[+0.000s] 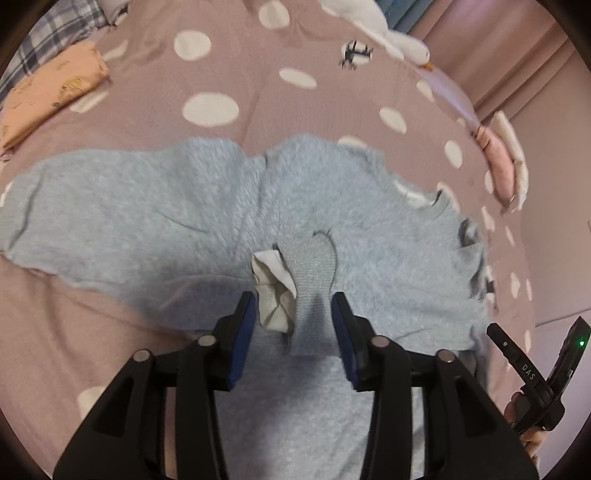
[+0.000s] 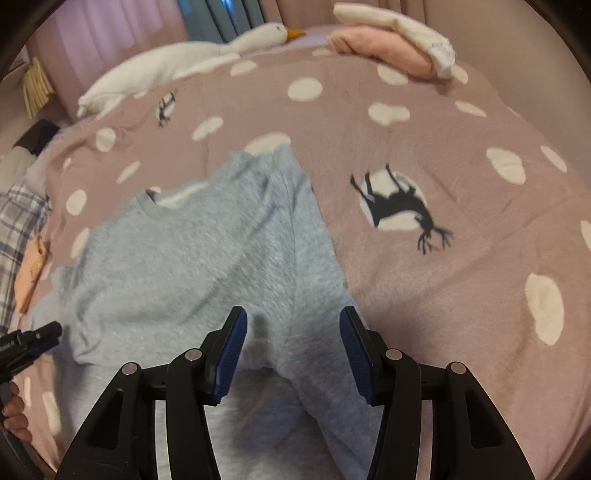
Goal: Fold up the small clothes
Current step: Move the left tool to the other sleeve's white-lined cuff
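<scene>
A light blue fleece sweatshirt (image 1: 155, 214) lies spread on the pink dotted blanket (image 1: 229, 66), with one sleeve stretched out to the left. A ribbed strip of it (image 1: 314, 266) with a white label (image 1: 271, 291) lies folded over the body. My left gripper (image 1: 294, 299) stands open around that strip and label, its blue pads beside them without squeezing. In the right wrist view the sweatshirt (image 2: 192, 258) shows its neckline at upper left. My right gripper (image 2: 293, 325) hangs open just above the fabric, nothing between its fingers. Each gripper shows at the edge of the other's view.
A folded peach garment (image 1: 48, 96) and plaid cloth (image 1: 55, 33) lie at the far left. A white goose plush (image 2: 177, 62) and a folded pink and white pile (image 2: 391, 48) sit at the far edge. Bare blanket (image 2: 461, 277) spreads to the right of the sweatshirt.
</scene>
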Demonstrator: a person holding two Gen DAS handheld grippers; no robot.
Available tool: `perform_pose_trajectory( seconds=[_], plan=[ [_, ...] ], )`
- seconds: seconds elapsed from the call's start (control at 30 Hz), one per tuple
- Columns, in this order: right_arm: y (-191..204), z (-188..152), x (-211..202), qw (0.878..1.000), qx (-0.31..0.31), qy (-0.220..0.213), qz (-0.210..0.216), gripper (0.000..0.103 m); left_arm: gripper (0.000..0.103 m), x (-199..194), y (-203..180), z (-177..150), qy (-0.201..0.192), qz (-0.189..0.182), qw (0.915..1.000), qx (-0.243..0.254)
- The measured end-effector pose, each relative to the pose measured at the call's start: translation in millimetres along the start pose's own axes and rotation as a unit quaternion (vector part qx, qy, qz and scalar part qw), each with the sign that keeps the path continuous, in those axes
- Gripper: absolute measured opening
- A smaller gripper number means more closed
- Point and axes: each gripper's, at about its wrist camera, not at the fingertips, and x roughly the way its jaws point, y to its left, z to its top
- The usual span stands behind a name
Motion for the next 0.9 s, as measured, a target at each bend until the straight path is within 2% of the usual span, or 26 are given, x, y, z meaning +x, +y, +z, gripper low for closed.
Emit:
perform_pose_trajectory(
  seconds=[0.2, 0.33, 0.4, 0.47, 0.6, 0.67, 0.9],
  plan=[
    [12, 7, -46, 0.998, -0.010, -0.056, 0.025, 0.056, 0.067, -48, 1, -5, -0.053, -0.016, 0.9984, -0.011],
    [21, 10, -77, 0.994, -0.020, -0.098, 0.044, 0.070, 0.083, -79, -1, -11, -0.092, -0.019, 0.9955, -0.007],
    [27, 9, -92, 0.991, -0.027, -0.118, 0.050, 0.073, 0.090, -94, 1, -15, -0.116, -0.019, 0.9930, -0.007],
    [31, 7, -105, 0.989, -0.032, -0.133, 0.061, 0.082, 0.092, -106, 6, -21, -0.136, -0.020, 0.9904, -0.008],
    [33, 1, -124, 0.983, -0.029, -0.157, 0.087, 0.089, 0.097, -118, 19, -34, -0.143, -0.018, 0.9894, -0.016],
    [35, -2, -133, 0.981, -0.029, -0.172, 0.091, 0.100, 0.098, -120, 27, -39, -0.144, -0.016, 0.9892, -0.022],
    [45, -15, -152, 0.974, -0.052, -0.199, 0.099, 0.101, 0.100, -122, 68, -49, -0.150, -0.002, 0.9857, -0.076]
  ],
)
